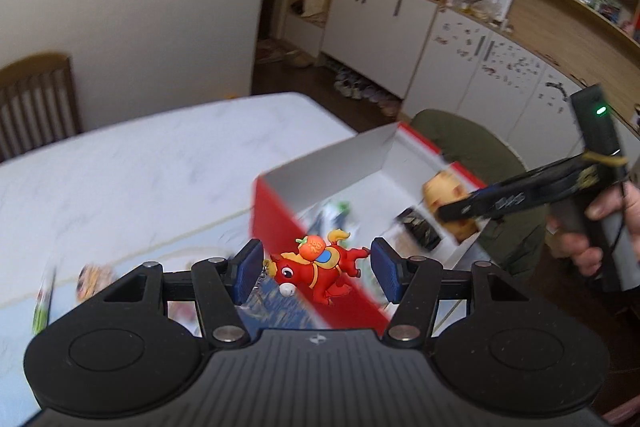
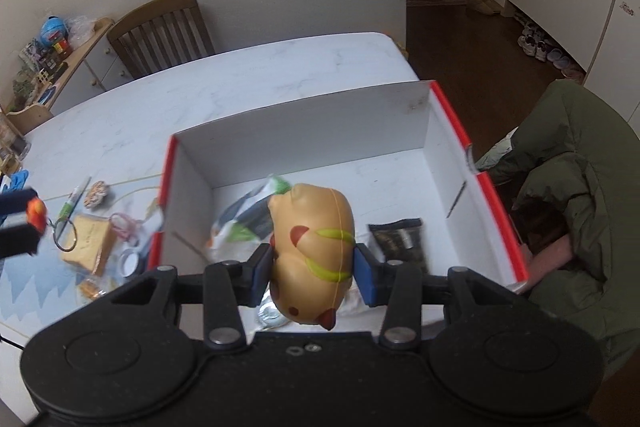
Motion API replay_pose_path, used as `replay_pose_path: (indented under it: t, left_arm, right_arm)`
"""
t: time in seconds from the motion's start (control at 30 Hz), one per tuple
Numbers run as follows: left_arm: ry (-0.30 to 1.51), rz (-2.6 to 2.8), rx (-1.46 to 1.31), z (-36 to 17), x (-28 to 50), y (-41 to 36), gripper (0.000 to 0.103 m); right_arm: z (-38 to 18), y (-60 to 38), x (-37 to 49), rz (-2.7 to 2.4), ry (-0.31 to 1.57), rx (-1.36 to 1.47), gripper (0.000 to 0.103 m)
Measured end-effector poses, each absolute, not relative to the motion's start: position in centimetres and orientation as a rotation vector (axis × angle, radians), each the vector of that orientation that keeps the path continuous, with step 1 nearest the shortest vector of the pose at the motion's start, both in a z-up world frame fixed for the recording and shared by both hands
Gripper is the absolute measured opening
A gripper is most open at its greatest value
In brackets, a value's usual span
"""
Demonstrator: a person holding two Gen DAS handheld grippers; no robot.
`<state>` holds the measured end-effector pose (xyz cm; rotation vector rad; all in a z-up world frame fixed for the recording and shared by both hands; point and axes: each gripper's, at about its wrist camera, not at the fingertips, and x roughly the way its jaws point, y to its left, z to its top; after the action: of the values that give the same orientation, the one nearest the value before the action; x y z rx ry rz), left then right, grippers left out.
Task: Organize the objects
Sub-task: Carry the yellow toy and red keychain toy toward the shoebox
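Note:
My left gripper [image 1: 316,267] is shut on a red toy horse keychain [image 1: 316,265], pinched end to end between the blue pads, just beside the red side of the box [image 1: 280,215]. In the right wrist view the same toy [image 2: 36,213] and its key ring [image 2: 64,235] hang at the far left. My right gripper [image 2: 314,265] is shut on a tan squishy animal toy [image 2: 312,223] with yellow stripes, held over the white inside of the red-rimmed box [image 2: 304,123]. In the left wrist view that squishy toy [image 1: 444,189] hangs above the box's right side.
Inside the box lie a white-green packet [image 2: 244,219] and a dark packet [image 2: 400,239]. Left of the box sit a bread-slice toy [image 2: 90,243], a tape roll [image 2: 130,261] and a pen [image 2: 74,203]. A wooden chair [image 2: 160,27] stands behind the table; a green jacket [image 2: 580,167] is at the right.

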<state>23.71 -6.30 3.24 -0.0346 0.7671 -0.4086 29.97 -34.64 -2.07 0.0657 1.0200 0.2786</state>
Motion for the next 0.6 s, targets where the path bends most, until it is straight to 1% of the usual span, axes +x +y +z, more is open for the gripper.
replay_pose_path:
  t: [0.13,0.27,0.4,0.6]
  left_arm:
    - [0.749,-0.449,-0.001,4.2,25.7,-9.6,0.058]
    - [0.763,-0.478,0.026,3.7,27.7,-13.1,0.058]
    - [0.796,-0.505,0.066,2.0,29.4,-16.5,0.058]
    - [0.874,-0.511,0.135,-2.0,31.2,-20.5,0.058]
  right_arm:
    - [-2.6,-35.9,31.1,0.269,1.014,0.059,0.043]
    - [-3.4,-37.1,32.5,0.245,1.015,0.055,0.043]
    - [-4.5,-38.1,34.2,0.219,1.031,0.061,0.043]
    - [-6.0,-38.2,36.6,0.205,1.048,0.038,0.043]
